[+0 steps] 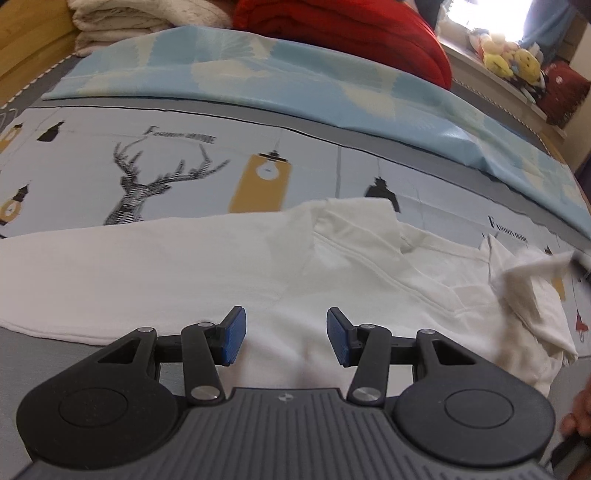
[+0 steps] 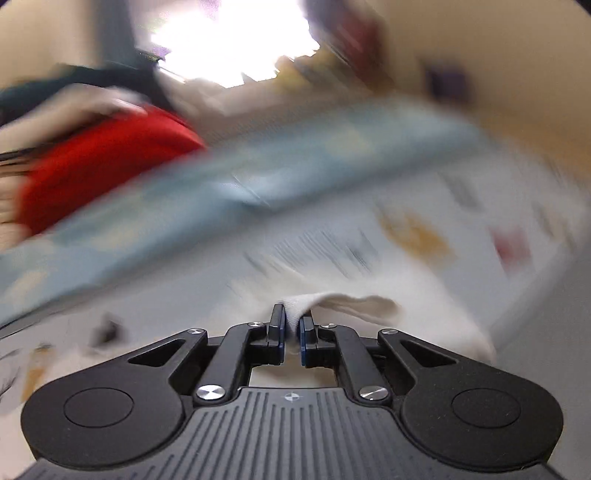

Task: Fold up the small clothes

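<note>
A white T-shirt [image 1: 192,269] lies spread across the patterned bedsheet in the left wrist view, with one sleeve folded over near its upper middle. My left gripper [image 1: 286,334] is open and empty just above the shirt's near edge. At the far right of that view a part of the shirt [image 1: 532,273] is lifted off the bed. My right gripper [image 2: 292,325] is shut on a fold of the white shirt [image 2: 306,301]. The right wrist view is heavily blurred.
A light blue patterned quilt [image 1: 258,74] lies across the bed behind the shirt. Behind it sit a red blanket [image 1: 351,29] and folded cream blankets [image 1: 122,22]. Soft toys [image 1: 509,59] sit on the sill at the right. A wooden bed frame [image 1: 22,48] borders the left.
</note>
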